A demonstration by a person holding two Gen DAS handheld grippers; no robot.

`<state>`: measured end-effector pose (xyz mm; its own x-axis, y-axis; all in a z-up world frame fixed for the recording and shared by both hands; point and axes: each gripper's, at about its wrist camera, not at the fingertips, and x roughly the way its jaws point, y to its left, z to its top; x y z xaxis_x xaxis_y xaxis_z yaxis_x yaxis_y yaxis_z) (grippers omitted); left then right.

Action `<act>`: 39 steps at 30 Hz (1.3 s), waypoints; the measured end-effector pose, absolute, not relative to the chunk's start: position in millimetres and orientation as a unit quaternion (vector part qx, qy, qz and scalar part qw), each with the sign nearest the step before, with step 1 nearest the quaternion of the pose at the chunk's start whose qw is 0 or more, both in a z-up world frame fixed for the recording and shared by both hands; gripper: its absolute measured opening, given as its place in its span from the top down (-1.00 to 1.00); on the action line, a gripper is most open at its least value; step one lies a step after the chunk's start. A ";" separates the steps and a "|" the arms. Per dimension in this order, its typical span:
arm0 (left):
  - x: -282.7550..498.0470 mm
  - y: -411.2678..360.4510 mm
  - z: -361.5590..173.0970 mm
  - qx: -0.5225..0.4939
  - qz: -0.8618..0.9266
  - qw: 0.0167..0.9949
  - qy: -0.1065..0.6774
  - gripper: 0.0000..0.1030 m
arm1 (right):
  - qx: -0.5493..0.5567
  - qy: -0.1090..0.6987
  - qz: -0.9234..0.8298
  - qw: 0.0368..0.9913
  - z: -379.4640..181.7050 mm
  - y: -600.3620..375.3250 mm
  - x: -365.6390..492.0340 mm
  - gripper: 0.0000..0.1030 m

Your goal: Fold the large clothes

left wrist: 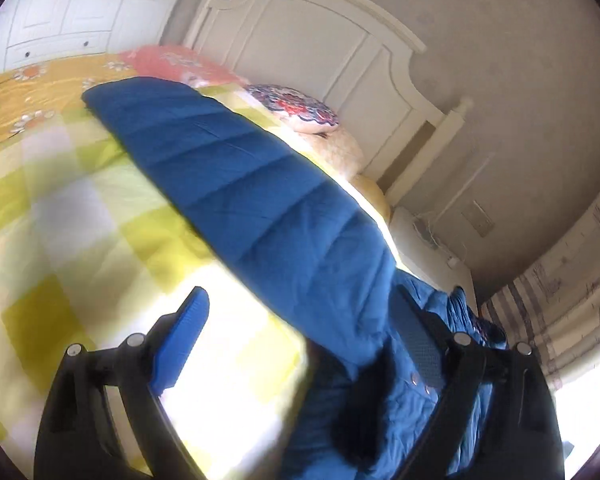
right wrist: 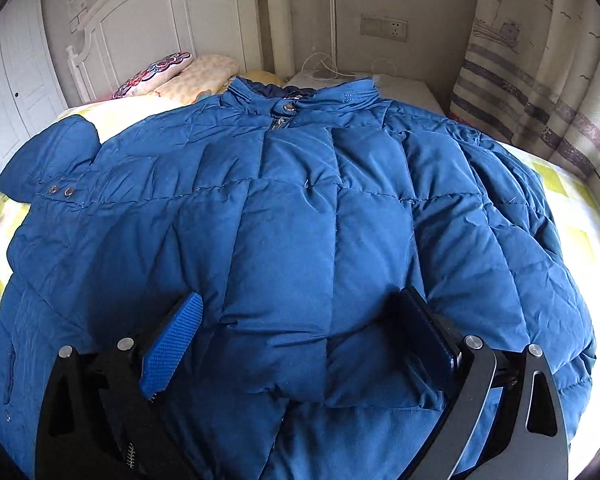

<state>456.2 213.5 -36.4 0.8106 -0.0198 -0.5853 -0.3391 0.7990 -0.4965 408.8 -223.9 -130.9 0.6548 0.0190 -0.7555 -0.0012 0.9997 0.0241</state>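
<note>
Lying front-up on the bed (right wrist: 580, 208), the blue puffer jacket (right wrist: 300, 220) fills the view; left gripper (left wrist: 300, 340) and right gripper (right wrist: 296, 336) jaws both spread, grasping nothing.

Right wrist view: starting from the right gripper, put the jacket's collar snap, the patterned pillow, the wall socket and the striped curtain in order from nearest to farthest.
1. Collar snap of the blue puffer jacket, straight ahead of the right gripper, whose fingers are open.
2. Patterned pillow, ahead to the left, by the headboard.
3. Wall socket, ahead on the far wall.
The striped curtain hangs to the right; its depth against the pillow is too close to call.
</note>
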 end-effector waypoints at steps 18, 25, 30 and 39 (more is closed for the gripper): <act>516.4 421.1 -72.2 -0.537 0.161 0.787 0.258 0.90 | 0.027 0.383 0.010 0.923 -124.3 -229.3 399.6 -0.81; 497.2 289.3 38.5 -0.336 0.123 0.910 0.210 0.96 | 0.174 0.250 -0.047 0.951 -104.5 -283.7 359.1 -0.76; 467.3 102.9 86.7 -0.127 -0.037 0.973 0.189 0.96 | 0.245 0.163 -0.081 0.952 -97.6 -312.4 333.2 -0.76; 414.8 -131.4 -64.2 0.102 -0.268 0.881 0.377 0.42 | 0.374 0.111 -0.109 0.914 -110.8 -368.6 312.4 -0.76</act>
